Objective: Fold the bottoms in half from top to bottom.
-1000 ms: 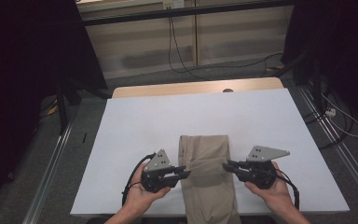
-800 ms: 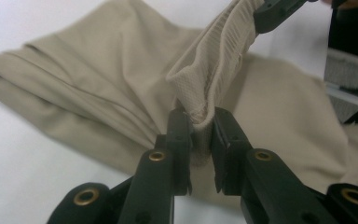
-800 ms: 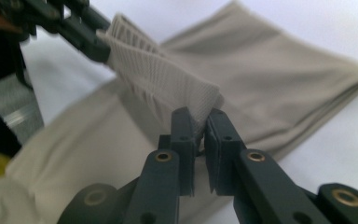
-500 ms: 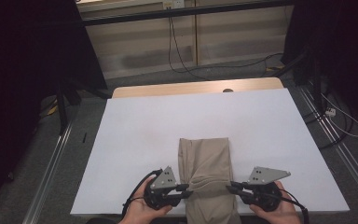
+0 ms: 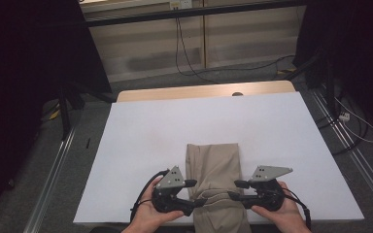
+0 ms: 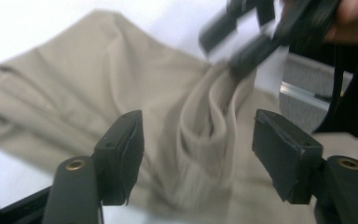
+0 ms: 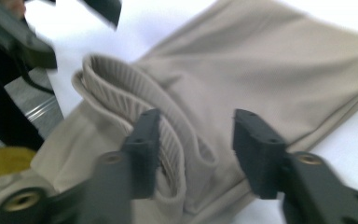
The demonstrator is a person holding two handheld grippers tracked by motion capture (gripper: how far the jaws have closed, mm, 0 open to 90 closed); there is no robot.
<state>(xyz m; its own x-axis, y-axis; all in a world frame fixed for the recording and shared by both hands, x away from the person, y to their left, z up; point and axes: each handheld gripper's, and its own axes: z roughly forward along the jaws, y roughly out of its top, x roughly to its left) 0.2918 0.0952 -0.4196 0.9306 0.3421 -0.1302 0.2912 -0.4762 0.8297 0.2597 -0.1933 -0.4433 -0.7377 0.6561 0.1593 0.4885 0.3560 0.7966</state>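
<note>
A white-covered bench (image 5: pixel 141 145) is seen from above, with a folded beige knitted garment of ribbed fabric (image 5: pixel 212 167) laid lengthwise near the front edge, its near end running off the bench towards the person.

At the left, the left gripper (image 5: pixel 197 192) is held low by the left hand (image 5: pixel 151 218), just beside the left edge of the garment. In the left gripper view its fingers (image 6: pixel 120 156) are spread wide, with nothing between them; the bunched ribbed cloth (image 6: pixel 205 140) lies beyond and between them, not clamped. The gripper appears to be kept level with the bench so that a fold edge can be approached from the side.

In the middle, the cloth is gathered into a raised ridge (image 5: pixel 217 198) between the two grippers, while the far part of the garment is left flat on the white cover. The ridge is judged to be the start of a fold, or the edge that is about to be taken up.

At the right, the right gripper (image 5: pixel 235 190) is held by the right hand (image 5: pixel 278 217) in mirror position, with its tips at the right edge of the ridge. In the right gripper view its fingers (image 7: pixel 145 140) stand apart at a moderate width, and a rolled ribbed hem (image 7: pixel 121 88) is seen lying between and under them, untouched by the far finger, so no firm grip is judged to be made yet. Both grippers are probably set opposite each other so that the garment can be taken evenly from both sides.
</note>
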